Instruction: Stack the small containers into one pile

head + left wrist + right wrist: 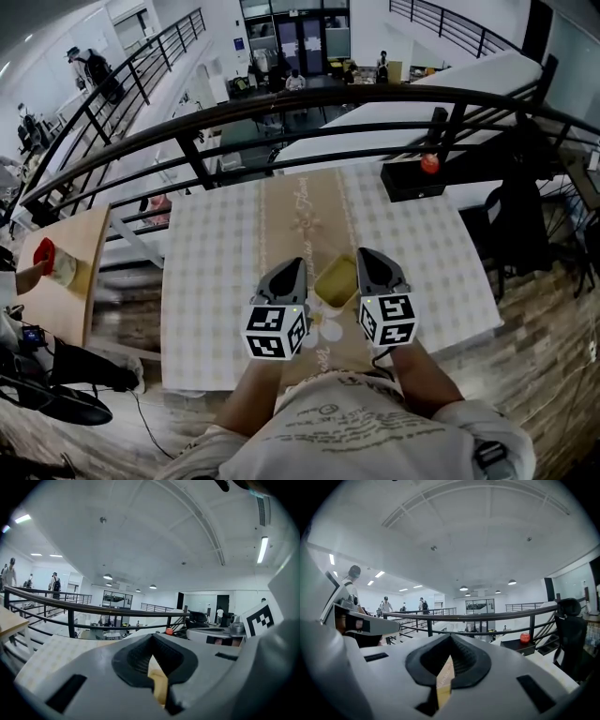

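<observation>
Fingers of left gripper (pixel 294 265) and right gripper (pixel 367 255) together, holding nothing; yellow container (pixel 336 281) sits lower centre on worktop (pixel 216 253) between them; risk: descending unopened shoves it away; other containers not clearly visible.

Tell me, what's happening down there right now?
Left gripper and right gripper both shut, empty. Yellow container on table between them. Nothing blocking it.

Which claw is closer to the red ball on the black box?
Right. The right claw is below and slightly left of the red ball; the left claw sits farther left, beyond the yellow container.
</observation>
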Demonstrator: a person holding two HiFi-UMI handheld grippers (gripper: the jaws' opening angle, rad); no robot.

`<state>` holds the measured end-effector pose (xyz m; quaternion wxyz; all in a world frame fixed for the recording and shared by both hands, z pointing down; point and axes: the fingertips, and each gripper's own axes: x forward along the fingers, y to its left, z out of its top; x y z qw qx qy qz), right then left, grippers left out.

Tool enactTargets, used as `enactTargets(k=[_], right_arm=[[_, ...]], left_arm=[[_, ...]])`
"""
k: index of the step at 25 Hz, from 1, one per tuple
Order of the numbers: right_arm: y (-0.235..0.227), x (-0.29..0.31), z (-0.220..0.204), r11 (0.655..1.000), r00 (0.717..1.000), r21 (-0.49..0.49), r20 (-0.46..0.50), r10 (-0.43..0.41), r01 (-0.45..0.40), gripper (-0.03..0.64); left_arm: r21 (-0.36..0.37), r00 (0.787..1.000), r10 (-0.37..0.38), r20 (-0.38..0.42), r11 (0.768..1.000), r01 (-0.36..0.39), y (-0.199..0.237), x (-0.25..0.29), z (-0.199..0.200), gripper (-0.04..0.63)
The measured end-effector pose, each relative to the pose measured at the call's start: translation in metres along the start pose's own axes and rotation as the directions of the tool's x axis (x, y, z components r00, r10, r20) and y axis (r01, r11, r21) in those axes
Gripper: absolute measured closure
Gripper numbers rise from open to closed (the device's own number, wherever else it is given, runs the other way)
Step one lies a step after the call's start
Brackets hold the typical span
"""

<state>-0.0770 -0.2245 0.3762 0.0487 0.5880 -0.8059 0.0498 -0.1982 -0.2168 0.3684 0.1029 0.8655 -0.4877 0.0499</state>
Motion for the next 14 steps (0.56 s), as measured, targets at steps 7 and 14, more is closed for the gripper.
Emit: enactTargets(k=[7,14], right_arm=[[-0.008,-0.001,0.000,1.000,1.000,0.025,-0.022,0.013,-0.012,0.615],[0.006,0.000,-0.012,0.999,0.999,0.031,-0.052,0.010,-0.009,0.615]], left_arm=[[-0.024,1.000,-0.006,-0.018,1.000,0.006,-0.009,0.005,0.001,0.591],[-0.043,0.999,-0.012,-0.029,0.999,0.011,0.002,-0.005,-0.009,0.591]])
